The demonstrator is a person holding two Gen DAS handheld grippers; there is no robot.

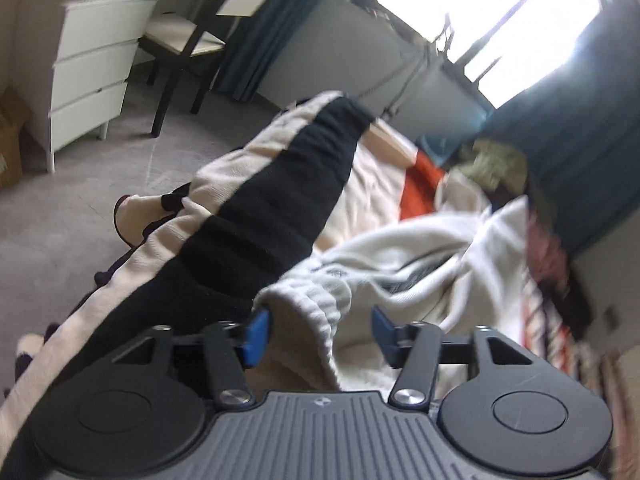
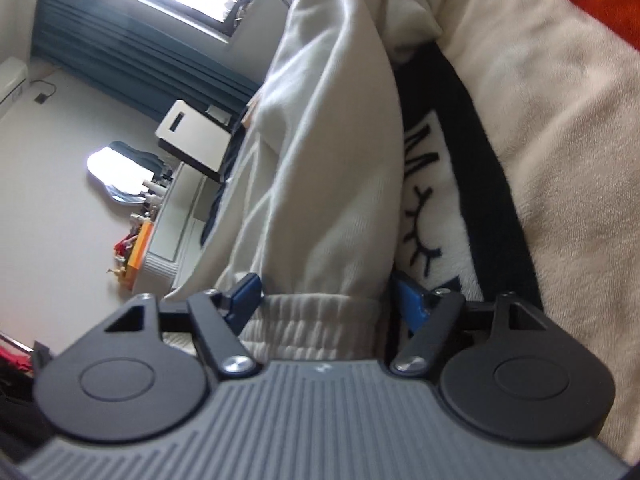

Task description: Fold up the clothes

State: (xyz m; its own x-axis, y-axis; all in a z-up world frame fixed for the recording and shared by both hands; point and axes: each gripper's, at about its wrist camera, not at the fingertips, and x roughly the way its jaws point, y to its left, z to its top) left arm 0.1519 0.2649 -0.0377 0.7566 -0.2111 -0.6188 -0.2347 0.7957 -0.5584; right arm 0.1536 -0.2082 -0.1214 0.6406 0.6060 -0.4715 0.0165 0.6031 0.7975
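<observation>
An off-white sweat garment [image 1: 420, 248] lies rumpled on a bed. Its ribbed cuff [image 1: 316, 312] sits between the blue fingers of my left gripper [image 1: 320, 332], which is open; the left pad is at the cuff's edge and the right pad stands clear of it. In the right wrist view the same pale garment [image 2: 328, 152] hangs in a long fold. Another ribbed cuff [image 2: 316, 328] fills most of the gap of my right gripper [image 2: 326, 298]. Its jaws stand wide around the cuff and do not visibly squeeze it.
A cream blanket with a wide black stripe [image 1: 280, 208] and an orange patch [image 1: 420, 192] covers the bed. More clothes [image 1: 496, 160] are heaped at the far end. A white dresser [image 1: 88, 76] and a dark chair [image 1: 180, 40] stand on grey carpet [image 1: 80, 220].
</observation>
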